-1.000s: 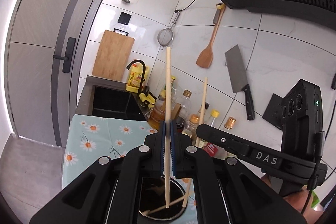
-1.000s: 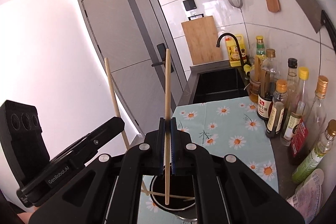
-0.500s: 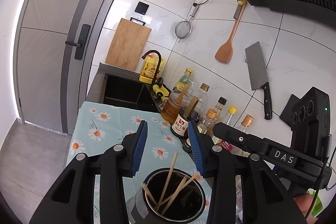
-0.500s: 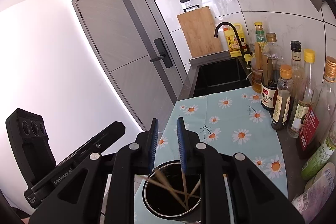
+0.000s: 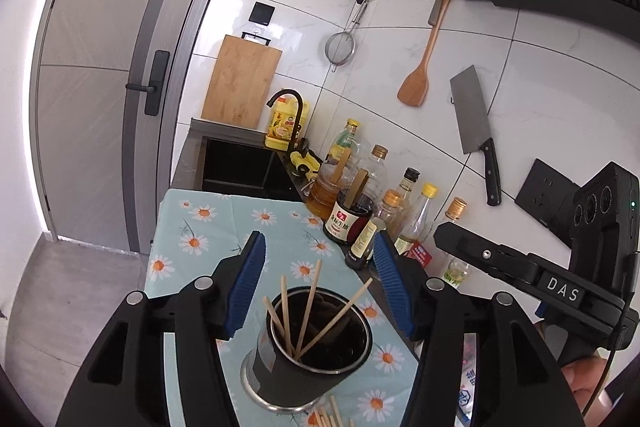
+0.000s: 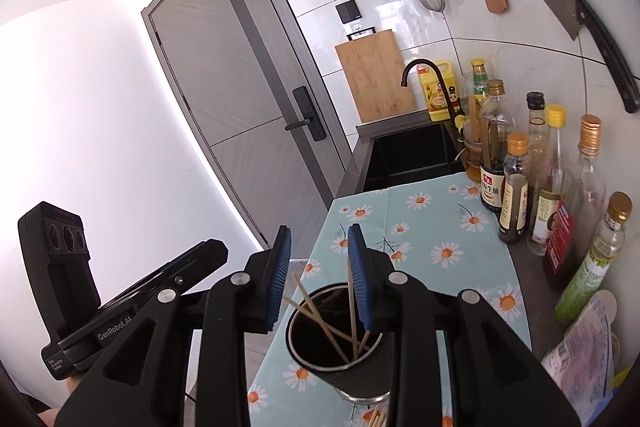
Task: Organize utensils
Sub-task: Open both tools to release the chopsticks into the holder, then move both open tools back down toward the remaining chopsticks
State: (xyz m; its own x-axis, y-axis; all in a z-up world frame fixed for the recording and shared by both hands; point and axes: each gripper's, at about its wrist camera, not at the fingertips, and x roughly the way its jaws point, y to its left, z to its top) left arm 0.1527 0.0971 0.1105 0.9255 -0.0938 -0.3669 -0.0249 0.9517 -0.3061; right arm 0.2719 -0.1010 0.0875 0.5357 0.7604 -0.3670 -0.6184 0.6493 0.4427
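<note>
We count four thin wooden chopsticks [image 5: 310, 301] in the one dark round metal holder [image 5: 280, 363] on the daisy-cloth table [image 5: 224, 223]; left claw [image 5: 320, 287] and right claw [image 6: 320, 279] have just been opening, both empty.

White marble-look wall tiles [image 5: 540, 75] fill the upper right, a grey door [image 5: 100, 75] stands at left, grey floor [image 5: 40, 307] lower left, evenly daylit.

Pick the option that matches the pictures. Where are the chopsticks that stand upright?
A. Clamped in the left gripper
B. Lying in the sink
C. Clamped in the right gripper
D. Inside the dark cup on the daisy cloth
D: several chopsticks lean inside the dark cup, and both grippers' jaws stand open around nothing.
</note>
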